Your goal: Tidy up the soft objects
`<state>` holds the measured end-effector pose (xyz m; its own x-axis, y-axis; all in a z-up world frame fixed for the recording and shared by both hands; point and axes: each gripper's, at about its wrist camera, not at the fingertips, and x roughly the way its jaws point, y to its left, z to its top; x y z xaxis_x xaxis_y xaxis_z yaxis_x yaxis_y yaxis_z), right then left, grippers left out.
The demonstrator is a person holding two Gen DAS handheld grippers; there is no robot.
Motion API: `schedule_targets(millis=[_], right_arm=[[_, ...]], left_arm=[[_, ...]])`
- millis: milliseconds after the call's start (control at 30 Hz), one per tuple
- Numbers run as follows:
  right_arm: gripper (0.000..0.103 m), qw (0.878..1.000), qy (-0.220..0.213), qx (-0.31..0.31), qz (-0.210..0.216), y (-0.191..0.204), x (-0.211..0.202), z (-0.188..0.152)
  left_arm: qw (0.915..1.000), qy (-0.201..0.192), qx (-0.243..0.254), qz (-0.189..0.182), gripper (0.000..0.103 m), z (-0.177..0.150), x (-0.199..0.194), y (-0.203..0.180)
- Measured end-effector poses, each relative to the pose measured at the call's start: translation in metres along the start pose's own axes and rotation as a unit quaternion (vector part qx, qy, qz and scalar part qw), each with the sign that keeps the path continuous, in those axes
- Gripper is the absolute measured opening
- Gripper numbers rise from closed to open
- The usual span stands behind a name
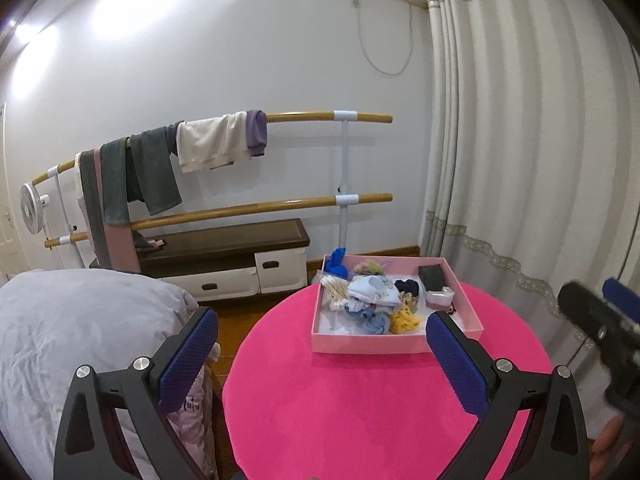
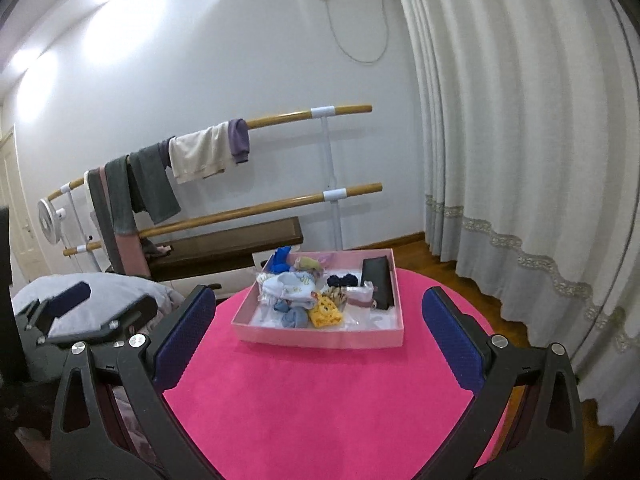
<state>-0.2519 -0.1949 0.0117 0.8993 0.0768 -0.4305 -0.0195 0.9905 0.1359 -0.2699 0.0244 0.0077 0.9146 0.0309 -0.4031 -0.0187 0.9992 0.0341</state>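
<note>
A pink box point(image 1: 384, 343) point(image 2: 320, 338) stands at the far side of a round pink table point(image 1: 360, 408) point(image 2: 320, 400). It holds a heap of small soft items: a white and light blue cloth point(image 1: 372, 290) point(image 2: 294, 286), a yellow piece point(image 1: 404, 320) point(image 2: 326, 312), a royal blue piece point(image 1: 335, 262) point(image 2: 280, 258), a dark blue piece point(image 1: 407, 286) point(image 2: 342, 280), and a black case point(image 1: 432, 276) point(image 2: 376, 276). My left gripper point(image 1: 322, 338) is open and empty, above the table short of the box. My right gripper point(image 2: 320, 320) is open and empty, also short of the box; it shows at the left wrist view's right edge point(image 1: 600, 320).
A bed with grey bedding point(image 1: 80, 340) lies left of the table. A wooden two-bar rail point(image 1: 280, 204) with hanging clothes point(image 1: 160, 168) stands at the wall above a low cabinet point(image 1: 240, 256). Curtains point(image 1: 520, 160) hang on the right. A small fan point(image 1: 30, 208) stands far left.
</note>
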Motion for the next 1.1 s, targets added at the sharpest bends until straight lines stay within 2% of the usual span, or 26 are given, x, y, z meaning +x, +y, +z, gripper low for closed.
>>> schedule_targets(millis=[200,333,467,1100], right_arm=[[0.103,1.000,-0.013,0.009,-0.009,-0.003,-0.021,-0.013],[0.103,1.000,-0.017,0.007,-0.016,-0.002,-0.026,-0.014],[0.103,1.000,-0.018,0.007,-0.019,0.000,-0.029,-0.016],[0.103,0.999,-0.021,-0.002,-0.029,0.008,-0.030,-0.017]], left_arm=[[1.0000,-0.002,-0.003,0.003,0.103,-0.013,-0.024,-0.002],[0.9998,-0.008,0.000,0.018,0.103,-0.018,-0.033,-0.005],[0.9998,-0.012,-0.004,0.014,0.103,-0.020,-0.041,-0.006],[0.9993,-0.029,-0.010,0.022,0.103,-0.024,-0.039,-0.013]])
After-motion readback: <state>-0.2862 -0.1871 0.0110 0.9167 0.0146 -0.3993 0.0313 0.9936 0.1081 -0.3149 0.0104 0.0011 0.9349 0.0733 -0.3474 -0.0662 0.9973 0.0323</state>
